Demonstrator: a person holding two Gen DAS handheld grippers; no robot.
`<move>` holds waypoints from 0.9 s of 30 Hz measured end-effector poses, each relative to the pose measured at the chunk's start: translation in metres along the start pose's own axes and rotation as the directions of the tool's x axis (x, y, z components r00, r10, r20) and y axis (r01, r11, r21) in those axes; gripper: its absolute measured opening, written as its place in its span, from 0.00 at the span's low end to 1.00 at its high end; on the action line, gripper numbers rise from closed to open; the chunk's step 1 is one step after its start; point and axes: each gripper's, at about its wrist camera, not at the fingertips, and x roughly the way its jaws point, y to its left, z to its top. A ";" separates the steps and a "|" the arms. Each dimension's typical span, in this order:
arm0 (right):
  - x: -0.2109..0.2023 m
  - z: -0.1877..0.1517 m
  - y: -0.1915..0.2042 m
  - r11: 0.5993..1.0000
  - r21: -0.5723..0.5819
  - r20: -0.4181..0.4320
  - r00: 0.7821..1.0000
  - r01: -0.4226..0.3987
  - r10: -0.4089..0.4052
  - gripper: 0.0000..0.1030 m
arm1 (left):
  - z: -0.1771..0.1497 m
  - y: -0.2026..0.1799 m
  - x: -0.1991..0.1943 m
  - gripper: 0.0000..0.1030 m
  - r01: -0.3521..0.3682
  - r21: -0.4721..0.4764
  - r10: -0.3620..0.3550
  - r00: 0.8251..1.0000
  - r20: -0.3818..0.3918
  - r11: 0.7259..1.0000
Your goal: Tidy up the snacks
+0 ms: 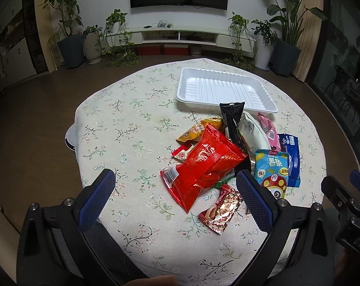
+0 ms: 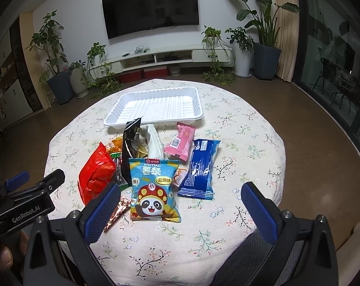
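Observation:
A pile of snack packets lies mid-table: a big red bag (image 1: pixel 203 164) (image 2: pixel 95 174), a light-blue panda bag (image 2: pixel 153 190) (image 1: pixel 271 169), a dark-blue packet (image 2: pixel 200 169) (image 1: pixel 290 157), a pink packet (image 2: pixel 181 143), a black packet (image 1: pixel 233 124) (image 2: pixel 130 147), a white packet (image 2: pixel 153 143) and a brown-red foil candy (image 1: pixel 221 211). An empty white tray (image 1: pixel 224 89) (image 2: pixel 156 106) sits behind the pile. My left gripper (image 1: pixel 175 190) is open and empty, just before the red bag. My right gripper (image 2: pixel 180 202) is open and empty, near the panda bag.
The round table (image 1: pixel 122 124) wears a floral cloth and drops off on every side. An orange packet (image 1: pixel 199 130) and a small red-white candy (image 1: pixel 182 152) lie at the pile's left. A TV unit and potted plants stand far behind.

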 end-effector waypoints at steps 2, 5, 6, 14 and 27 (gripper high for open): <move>0.000 0.000 -0.001 1.000 0.006 -0.001 1.000 -0.003 0.003 1.00 | 0.000 0.000 0.000 1.00 0.000 0.001 0.000 1.000 0.000 1.000; 0.000 0.000 -0.001 1.000 0.002 0.000 1.000 -0.001 0.001 1.00 | 0.000 0.000 0.000 1.00 0.000 0.000 0.000 1.000 -0.001 1.000; 0.000 0.000 -0.001 1.000 0.002 -0.001 1.000 -0.001 0.001 1.00 | 0.000 0.000 0.000 1.00 0.000 0.000 0.000 1.000 -0.001 1.000; 0.000 -0.001 -0.003 1.000 0.006 -0.011 1.000 0.003 -0.003 1.00 | -0.002 0.000 0.001 1.00 -0.001 0.000 0.001 1.000 -0.002 1.000; 0.002 -0.002 -0.002 1.000 -0.001 -0.024 1.000 0.019 -0.019 1.00 | -0.005 -0.001 0.005 1.00 0.000 0.000 0.000 1.000 -0.005 1.000</move>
